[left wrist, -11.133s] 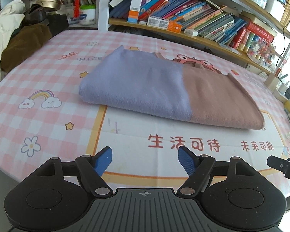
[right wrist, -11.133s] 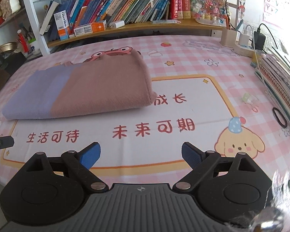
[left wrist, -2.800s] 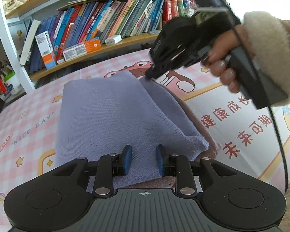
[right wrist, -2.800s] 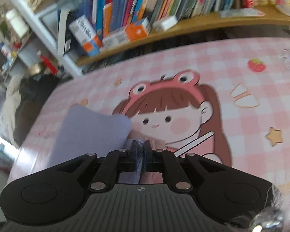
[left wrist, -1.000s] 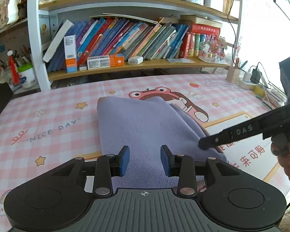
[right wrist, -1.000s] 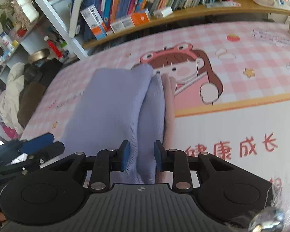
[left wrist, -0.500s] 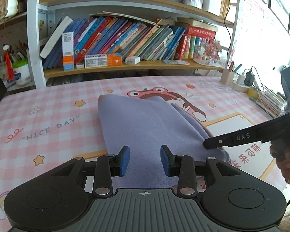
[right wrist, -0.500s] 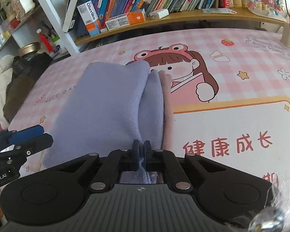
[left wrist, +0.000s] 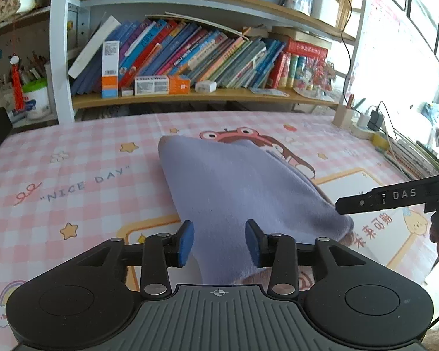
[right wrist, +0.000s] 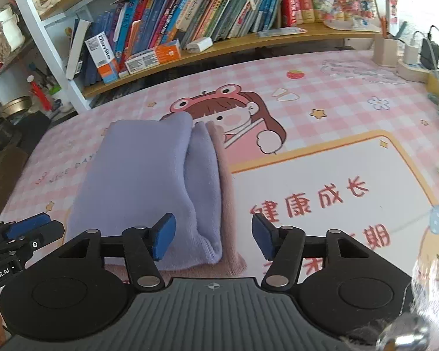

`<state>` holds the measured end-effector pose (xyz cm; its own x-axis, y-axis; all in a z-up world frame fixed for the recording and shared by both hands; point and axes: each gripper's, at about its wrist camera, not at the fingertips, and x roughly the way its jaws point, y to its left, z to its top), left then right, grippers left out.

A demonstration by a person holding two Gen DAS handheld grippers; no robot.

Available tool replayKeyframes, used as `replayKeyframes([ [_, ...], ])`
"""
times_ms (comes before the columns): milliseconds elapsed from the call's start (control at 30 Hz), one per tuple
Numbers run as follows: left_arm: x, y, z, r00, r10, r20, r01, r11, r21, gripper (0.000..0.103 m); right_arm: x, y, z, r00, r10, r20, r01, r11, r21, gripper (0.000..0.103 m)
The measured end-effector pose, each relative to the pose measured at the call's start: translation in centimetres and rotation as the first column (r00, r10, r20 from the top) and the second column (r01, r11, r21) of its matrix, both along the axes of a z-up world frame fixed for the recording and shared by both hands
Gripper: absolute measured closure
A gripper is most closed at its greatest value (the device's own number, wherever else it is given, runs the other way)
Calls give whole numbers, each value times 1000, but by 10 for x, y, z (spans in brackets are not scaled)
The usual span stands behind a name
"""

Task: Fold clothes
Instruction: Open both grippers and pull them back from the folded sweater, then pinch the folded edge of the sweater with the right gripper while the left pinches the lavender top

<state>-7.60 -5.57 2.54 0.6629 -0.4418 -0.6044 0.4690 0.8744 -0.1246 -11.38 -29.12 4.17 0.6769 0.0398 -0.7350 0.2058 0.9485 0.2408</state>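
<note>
A folded garment [left wrist: 234, 181] lies on the pink checked table mat [left wrist: 82, 175], lavender on top with a brown-pink layer [right wrist: 228, 204] showing under its right and near edges. My left gripper [left wrist: 219, 244] hovers over the garment's near end. Its jaws are opening, and the cloth lies under the gap with neither pad pressing on it. My right gripper [right wrist: 213, 237] is over the garment's [right wrist: 137, 175] near right corner. Its jaws are also opening, wide apart and clear of the cloth. One finger [left wrist: 395, 197] of the right gripper reaches in beside the lavender corner.
A bookshelf [left wrist: 190, 96] full of books runs along the table's far edge. A pen holder [right wrist: 385, 51] and chargers [right wrist: 409, 55] stand at the far right, with stacked books [left wrist: 418, 158] along the right edge. Dark clothing [right wrist: 5, 158] is piled beyond the left edge.
The right gripper's jaws were shut at the garment's near edge and now stand wide apart, drawn back a little. The left jaws are slightly wider. The garment stays flat.
</note>
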Motion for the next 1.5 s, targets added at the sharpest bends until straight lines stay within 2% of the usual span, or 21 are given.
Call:
replayKeyframes([
  [200,-9,-3,-2,1000,-21,-22,21,1000,17,59,-19,10,4,1000,-16,-11,15,996,-84,34],
  [233,-11,-4,-3,999,-19,-26,20,999,25,52,-22,11,4,1000,-19,-16,17,994,-104,29],
  [267,-12,-6,-3,999,-13,-31,14,999,37,50,-25,13,4,999,-22,-23,19,992,-121,24],
  [367,-20,-10,-5,999,7,-47,-4,998,66,45,-31,14,2,999,-22,-43,15,988,-154,17],
  [433,-27,-13,-5,999,19,-51,-15,997,77,34,-34,14,1,999,-14,-51,6,986,-168,12],
  [467,-30,-14,-5,998,26,-51,-21,997,80,33,-35,13,1,999,-3,-53,-6,986,-169,11],
  [767,-67,-45,-5,993,74,-91,-60,987,149,27,-66,-1,-8,993,98,-61,-105,987,-120,9],
  [1000,-102,-71,-5,991,79,-111,-55,978,202,27,-98,-30,-16,996,63,-69,-66,997,-49,9],
  [1167,-120,-83,-6,989,84,-118,-57,974,218,27,-117,-39,-20,995,72,-75,-74,997,-33,9],
  [1333,-122,-84,-3,989,100,-110,-75,974,212,26,-119,-44,-19,994,79,-72,-81,996,-31,9],
  [1500,-104,-70,-1,981,149,-124,-126,976,176,26,-109,-44,-22,995,72,-75,-74,997,-26,9],
])
